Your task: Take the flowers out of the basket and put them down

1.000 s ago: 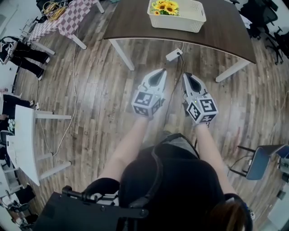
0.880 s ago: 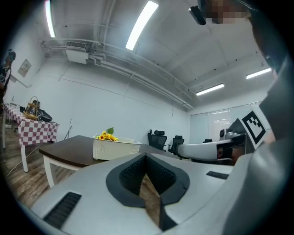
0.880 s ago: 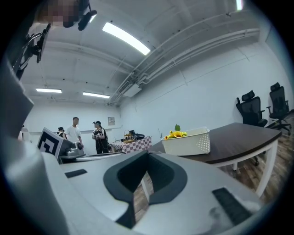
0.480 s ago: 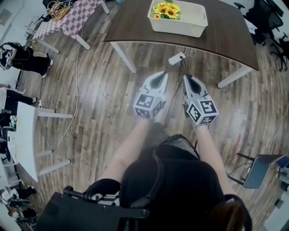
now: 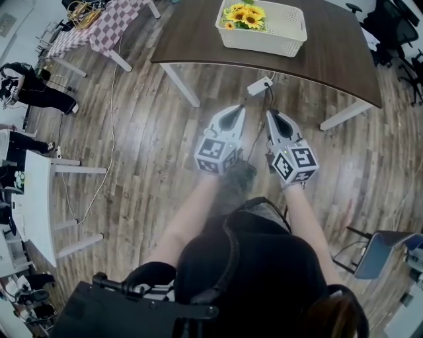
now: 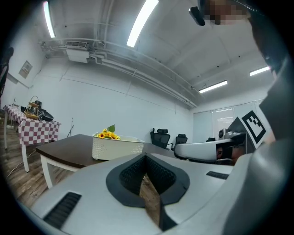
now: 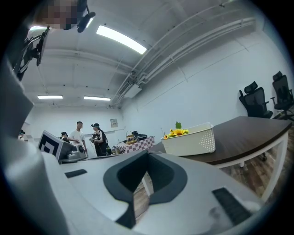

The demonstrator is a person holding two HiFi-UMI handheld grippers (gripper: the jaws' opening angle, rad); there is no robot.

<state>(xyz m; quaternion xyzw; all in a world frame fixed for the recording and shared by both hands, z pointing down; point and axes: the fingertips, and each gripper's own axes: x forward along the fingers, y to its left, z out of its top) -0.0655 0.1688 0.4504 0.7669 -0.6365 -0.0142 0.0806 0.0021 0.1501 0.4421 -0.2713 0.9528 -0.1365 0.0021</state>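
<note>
A: Head view first. Where are the flowers?
B: The bunch of yellow sunflowers (image 5: pixel 243 16) sits in the left end of the cream perforated plastic basket (image 5: pixel 264 41), on the dark brown wooden bench (image 5: pixel 192 36). The left gripper (image 5: pixel 238 108) and right gripper (image 5: pixel 269 112) are well apart from it. They are held side by side over the wood-plank floor (image 5: pixel 132 132) and point towards the bench. A white power strip (image 5: pixel 259 86) lies on the floor just ahead of them.
A: And the left gripper view?
B: Its fingers (image 6: pixel 129 175) are clenched together with nothing between them. The basket and flowers stand beyond, on the bench.
A: The right gripper view?
B: Fingers pressed together here too, and empty. The basket shows on the bench to the right, with the flowers at its left end. Several people (image 7: pixel 85 137) stand far off on the left.
</note>
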